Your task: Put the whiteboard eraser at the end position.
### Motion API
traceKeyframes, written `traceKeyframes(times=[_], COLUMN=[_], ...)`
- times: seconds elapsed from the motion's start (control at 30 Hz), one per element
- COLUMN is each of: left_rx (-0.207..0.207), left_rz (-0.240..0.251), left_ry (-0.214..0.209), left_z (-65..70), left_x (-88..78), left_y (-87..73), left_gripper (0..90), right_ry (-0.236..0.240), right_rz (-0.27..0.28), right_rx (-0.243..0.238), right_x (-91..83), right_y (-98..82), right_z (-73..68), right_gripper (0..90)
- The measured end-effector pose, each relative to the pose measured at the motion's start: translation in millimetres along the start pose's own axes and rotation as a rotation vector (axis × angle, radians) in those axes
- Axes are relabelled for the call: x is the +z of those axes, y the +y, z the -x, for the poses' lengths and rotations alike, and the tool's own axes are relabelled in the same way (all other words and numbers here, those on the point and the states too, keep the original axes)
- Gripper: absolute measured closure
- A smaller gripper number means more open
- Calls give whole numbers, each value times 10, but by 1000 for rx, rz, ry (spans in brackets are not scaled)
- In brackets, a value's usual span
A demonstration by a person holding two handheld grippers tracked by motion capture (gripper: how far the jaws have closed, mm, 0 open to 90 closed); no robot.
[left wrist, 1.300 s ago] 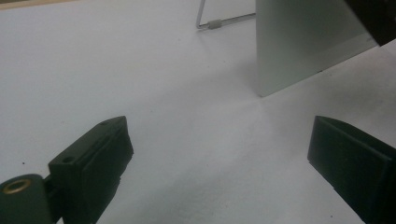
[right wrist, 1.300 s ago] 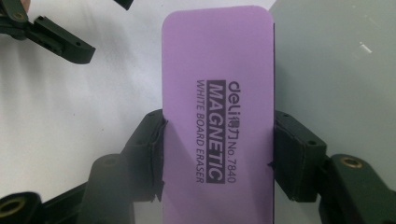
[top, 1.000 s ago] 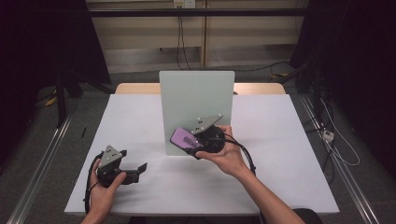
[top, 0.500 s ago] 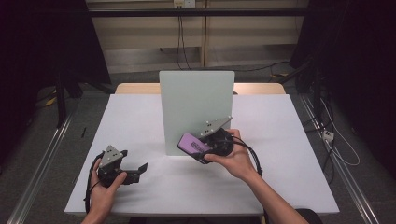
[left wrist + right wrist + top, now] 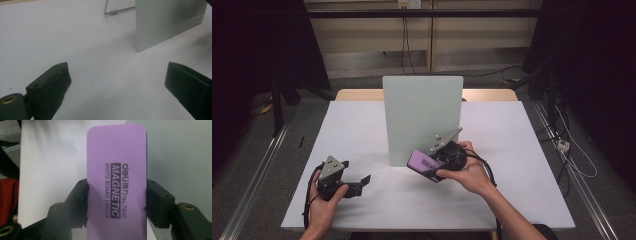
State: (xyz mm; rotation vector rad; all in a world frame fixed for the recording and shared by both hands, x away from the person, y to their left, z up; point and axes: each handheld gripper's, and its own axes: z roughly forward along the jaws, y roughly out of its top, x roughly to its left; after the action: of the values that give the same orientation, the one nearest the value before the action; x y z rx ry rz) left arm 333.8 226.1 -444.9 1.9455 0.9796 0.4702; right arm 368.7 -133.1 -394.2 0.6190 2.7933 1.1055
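The right tongs clamp a purple whiteboard eraser by its long edges, just before the upright white board mid-tabletop. The left tongs stand wide apart near the front-left corner.

A lab or test room set up for recording, not a home or shop. A white table stands alone in the middle w/ a wood edge at its far side. Grey carpet floor around it; metal rails run along the floor on both sides. Black curtains hang left & right, closing off the space. Back wall is plain beige panels w/ a power socket up top & cables hanging down from it. More loose cables & a plug strip lie on the floor at right. A pale upright board stands on the table on a wire stand.
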Motion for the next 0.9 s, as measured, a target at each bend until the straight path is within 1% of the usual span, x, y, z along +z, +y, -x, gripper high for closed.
traceKeyframes(times=[0.1,0.17,0.2,0.23,0.27,0.37,0.47,0.53,0.57,0.67,0.77,0.8,0.9], left_rx=[-4,-5,-4,-4,-6,-8,-4,-9,-13,-17,0,-6,-8], left_rz=[-5,0,1,1,-1,-8,-8,-6,1,5,-2,-1,3], left_ry=[3,5,6,6,8,8,7,6,8,10,13,9,11], left_z=[2,5,6,6,8,7,7,6,4,-8,-18,-14,-15], left_x=[-1,-8,-9,-10,-8,8,7,3,2,-6,-23,-24,-26], left_y=[-4,-1,1,2,0,-8,-4,-8,-12,-17,-17,-23,-25], left_gripper=[58,58,58,58,58,58,58,58,58,58,58,58,58], right_ry=[22,37,51,46,30,54,81,88,94,100,104,104,97], right_rz=[-21,-24,-32,-44,-59,-74,-106,-127,-130,-143,-158,-163,-155], right_rx=[14,17,4,-7,-23,-33,-47,-53,-51,-49,-37,-35,-28], right_x=[1,5,10,11,12,20,52,77,88,110,125,129,116], right_y=[-27,-44,-51,-50,-46,-40,-39,-40,-42,-42,-44,-44,-42], right_z=[-8,-15,-20,-34,-50,-85,-117,-130,-130,-131,-140,-143,-152], right_gripper=[415,415,415,416,416,416,416,416,416,416,416,416,416])
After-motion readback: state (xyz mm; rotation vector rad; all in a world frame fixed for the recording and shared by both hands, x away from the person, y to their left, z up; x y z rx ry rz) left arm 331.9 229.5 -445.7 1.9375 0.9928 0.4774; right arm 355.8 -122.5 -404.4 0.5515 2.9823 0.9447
